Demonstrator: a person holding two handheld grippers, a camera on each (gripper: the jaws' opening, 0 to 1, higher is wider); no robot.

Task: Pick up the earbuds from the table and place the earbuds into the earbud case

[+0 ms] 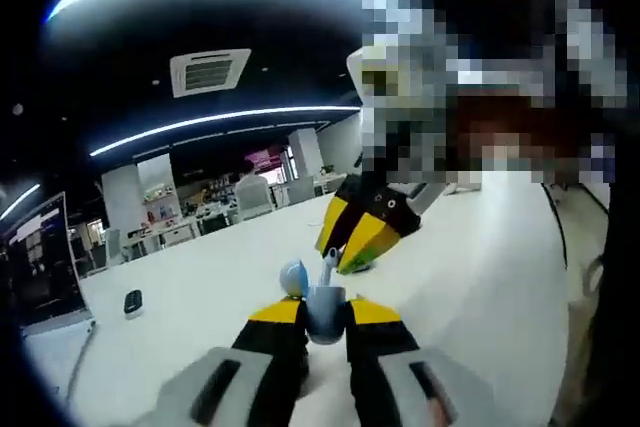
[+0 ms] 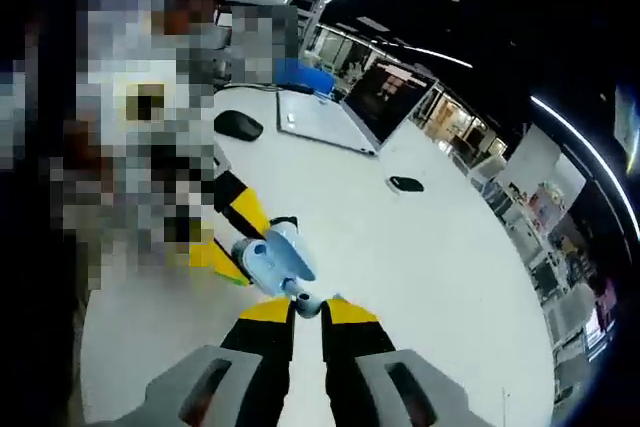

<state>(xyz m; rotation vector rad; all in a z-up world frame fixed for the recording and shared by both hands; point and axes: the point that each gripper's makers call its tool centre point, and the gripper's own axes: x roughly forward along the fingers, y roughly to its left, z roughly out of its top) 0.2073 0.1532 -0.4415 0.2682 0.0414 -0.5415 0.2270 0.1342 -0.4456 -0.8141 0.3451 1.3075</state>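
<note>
The light blue earbud case (image 1: pixel 325 315) stands open between the jaws of my left gripper (image 1: pixel 325 309), which is shut on it above the white table (image 1: pixel 470 277). Its lid (image 1: pixel 293 275) leans to the left. A pale earbud (image 1: pixel 328 269) pokes down into the case, with my right gripper (image 1: pixel 345 259) reaching in from the upper right. In the right gripper view, my right gripper (image 2: pixel 307 309) is shut on the earbud (image 2: pixel 305 301), touching the open case (image 2: pixel 272 257). The left gripper (image 2: pixel 235 247) holds that case from the left.
An open laptop (image 2: pixel 335 112) and a black mouse (image 2: pixel 238 125) lie on the far part of the table (image 2: pixel 430 267). A small black object (image 2: pixel 406 184) sits further right. A person stands close behind the grippers. In the left gripper view, a laptop (image 1: pixel 40 267) stands at the left.
</note>
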